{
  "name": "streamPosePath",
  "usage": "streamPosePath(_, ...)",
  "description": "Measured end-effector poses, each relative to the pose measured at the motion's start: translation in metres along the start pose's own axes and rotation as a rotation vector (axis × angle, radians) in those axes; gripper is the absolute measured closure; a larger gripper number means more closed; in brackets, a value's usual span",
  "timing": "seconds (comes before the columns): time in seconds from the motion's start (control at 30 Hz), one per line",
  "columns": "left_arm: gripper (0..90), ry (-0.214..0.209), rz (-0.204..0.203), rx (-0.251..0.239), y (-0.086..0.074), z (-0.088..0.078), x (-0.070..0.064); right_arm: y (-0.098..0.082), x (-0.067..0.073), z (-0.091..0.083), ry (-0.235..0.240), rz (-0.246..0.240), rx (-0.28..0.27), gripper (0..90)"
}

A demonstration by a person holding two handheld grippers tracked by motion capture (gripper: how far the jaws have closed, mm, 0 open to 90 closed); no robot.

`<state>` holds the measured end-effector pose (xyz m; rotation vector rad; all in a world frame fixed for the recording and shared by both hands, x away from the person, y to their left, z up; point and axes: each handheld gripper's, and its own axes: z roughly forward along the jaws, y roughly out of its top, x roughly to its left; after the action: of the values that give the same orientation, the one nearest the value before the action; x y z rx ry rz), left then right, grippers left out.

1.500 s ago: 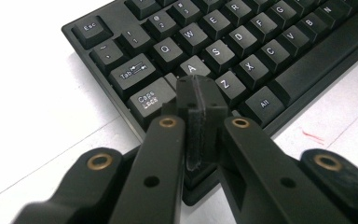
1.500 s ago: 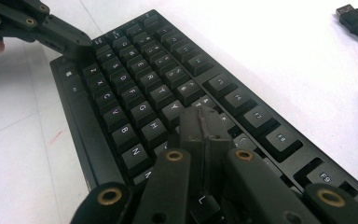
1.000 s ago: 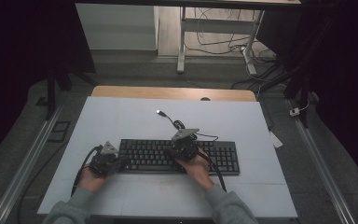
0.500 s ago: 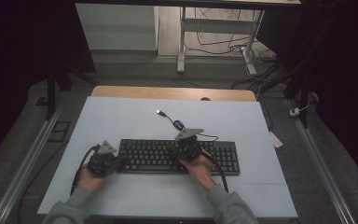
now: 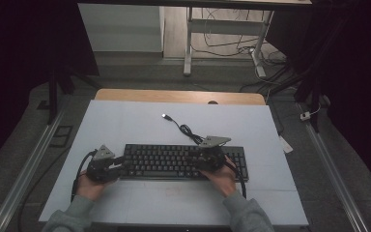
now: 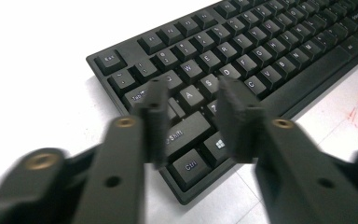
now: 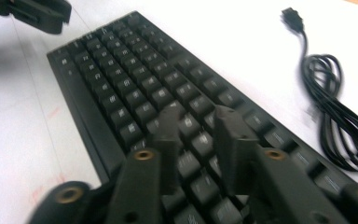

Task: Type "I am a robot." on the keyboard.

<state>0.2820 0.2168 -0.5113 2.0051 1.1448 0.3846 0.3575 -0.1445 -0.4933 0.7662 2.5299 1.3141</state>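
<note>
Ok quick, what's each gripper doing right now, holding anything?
Left gripper: jaws open, just been opening, nothing gripped, over the keyboard's left end.
Right gripper: jaws open, just been opening, nothing gripped, above the keys.

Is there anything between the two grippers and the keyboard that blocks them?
Nothing visible does. The left gripper hovers over the keyboard's left end, and the right gripper over its right part. Both have just been opening, with only keys seen through the gaps. The coiled cable lies behind the keyboard.
</note>
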Motion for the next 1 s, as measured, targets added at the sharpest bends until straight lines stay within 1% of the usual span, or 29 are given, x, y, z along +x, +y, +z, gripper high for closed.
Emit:
streamPosePath(0.03, 59.8, 0.004, -0.005, 0.0, 0.0, 0.0, 0.0, 0.0, 0.0, 0.0, 0.0, 0.0, 0.0, 63.3)
streamPosePath(0.07, 50.6, 0.011, -0.006, 0.0, 0.0, 0.0, -0.001, -0.004, -0.002, -0.007, 0.008, 0.008, 0.001, 58.9)
streamPosePath(0.1, 50.6, 0.018, -0.008, 0.0, 0.0, 0.0, -0.001, -0.004, -0.002, -0.007, 0.008, 0.008, 0.001, 58.9)
streamPosePath(0.13, 47.8, 0.018, -0.011, -0.003, 0.001, -0.001, -0.002, -0.006, -0.002, -0.01, 0.01, 0.011, -0.001, 57.2)
streamPosePath(0.2, 44.9, 0.007, -0.008, -0.008, 0.0, -0.002, -0.002, -0.01, -0.002, -0.017, 0.01, 0.011, -0.005, 54.2)
streamPosePath(0.27, 43.4, 0.002, -0.006, -0.011, 0.0, -0.002, -0.002, -0.015, -0.002, -0.024, 0.002, 0.008, -0.011, 52.6)
streamPosePath(0.3, 42.9, 0.001, -0.007, -0.011, 0.0, -0.003, -0.002, -0.016, -0.002, -0.026, 0.005, 0.012, -0.02, 52.1)
streamPosePath(0.4, 42.2, -0.01, -0.006, -0.011, 0.0, -0.003, -0.002, -0.021, -0.002, -0.034, 0.004, 0.014, -0.031, 51.3)
streamPosePath(0.5, 42.3, -0.033, 0.012, -0.011, 0.002, -0.004, -0.004, -0.023, -0.003, -0.037, 0.0, 0.015, -0.031, 50.9)
streamPosePath(0.63, 42.3, -0.049, 0.036, -0.017, 0.005, -0.007, -0.008, -0.024, -0.003, -0.039, 0.002, 0.016, -0.04, 50.9)
streamPosePath(0.8, 44.7, -0.064, 0.05, -0.01, 0.007, -0.007, -0.01, -0.023, -0.004, -0.039, -0.002, 0.011, -0.039, 50.9)
streamPosePath(1.0, 46.1, -0.088, 0.068, -0.007, 0.012, -0.006, -0.018, -0.023, -0.005, -0.039, -0.002, 0.006, -0.036, 51.0)
